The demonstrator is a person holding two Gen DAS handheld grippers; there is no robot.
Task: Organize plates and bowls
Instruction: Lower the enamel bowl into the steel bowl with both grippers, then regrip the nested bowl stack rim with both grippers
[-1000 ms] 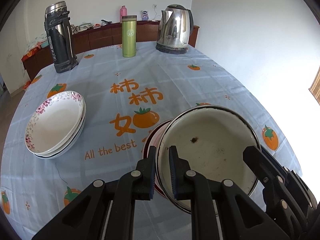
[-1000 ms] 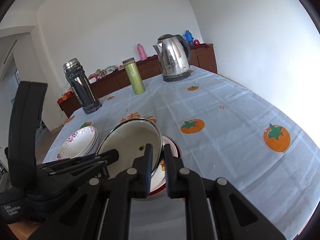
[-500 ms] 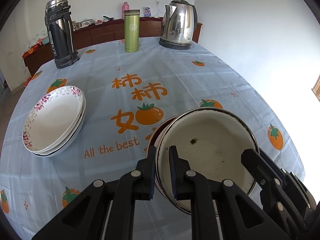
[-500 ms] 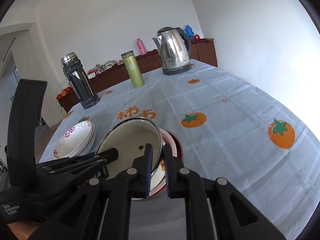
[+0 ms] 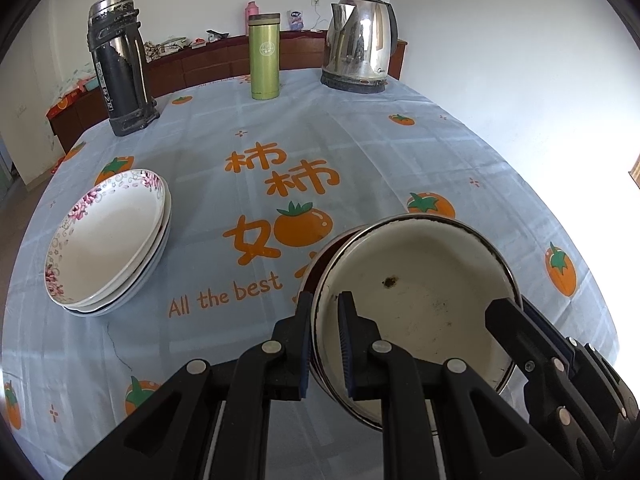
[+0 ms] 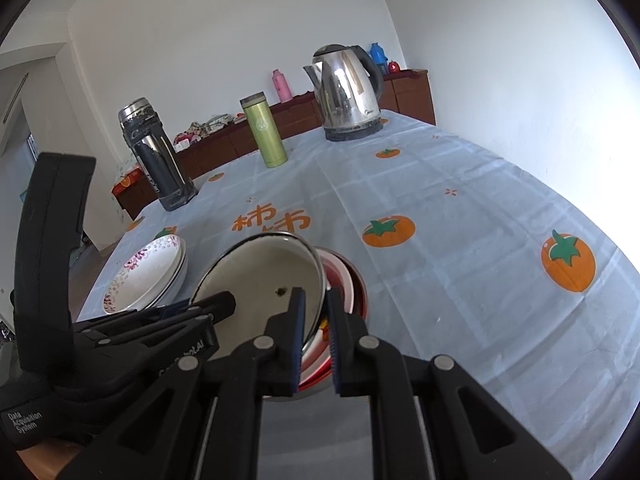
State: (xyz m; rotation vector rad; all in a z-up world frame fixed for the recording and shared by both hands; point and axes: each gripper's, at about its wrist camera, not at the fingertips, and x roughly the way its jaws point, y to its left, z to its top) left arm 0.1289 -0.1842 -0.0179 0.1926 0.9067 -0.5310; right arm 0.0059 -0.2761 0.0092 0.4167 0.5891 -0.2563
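A white enamel bowl with a dark rim is held by both grippers, tilted over a stack of red bowls. My left gripper is shut on the bowl's left rim. My right gripper is shut on its right rim and also shows in the left wrist view, the right gripper. The left gripper appears at the left of the right wrist view. Only a sliver of the red bowls shows under the enamel bowl. A stack of flowered plates sits on the table to the left.
The tablecloth is pale blue with orange fruit prints. At the far side stand a black thermos, a green flask and a steel kettle. A wooden sideboard runs behind the table.
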